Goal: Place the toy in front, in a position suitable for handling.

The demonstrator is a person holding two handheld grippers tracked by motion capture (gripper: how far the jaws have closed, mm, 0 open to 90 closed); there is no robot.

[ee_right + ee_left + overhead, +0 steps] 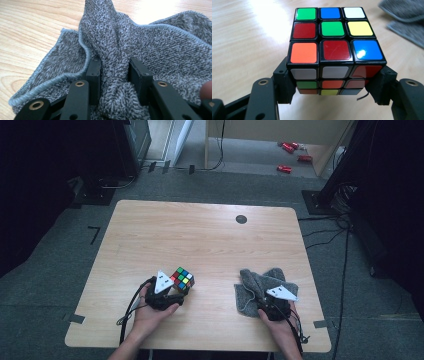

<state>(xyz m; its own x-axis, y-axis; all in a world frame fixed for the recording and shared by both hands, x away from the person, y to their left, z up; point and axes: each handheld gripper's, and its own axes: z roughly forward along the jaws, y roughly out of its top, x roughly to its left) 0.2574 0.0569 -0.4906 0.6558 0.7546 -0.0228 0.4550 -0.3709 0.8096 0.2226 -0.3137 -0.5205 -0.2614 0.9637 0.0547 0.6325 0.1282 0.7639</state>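
We see the left claw (334,87) clamped on the cube (334,47) at the desk's (200,235) seven o'clock, and the right claw (113,77) pinching a fold of the cloth (155,50) at five o'clock. Bare wood runs toward twelve; the near edge is close.

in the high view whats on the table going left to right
left gripper → puzzle cube clamped in its jaws → grey cloth → right gripper, pinching a fold of that cloth
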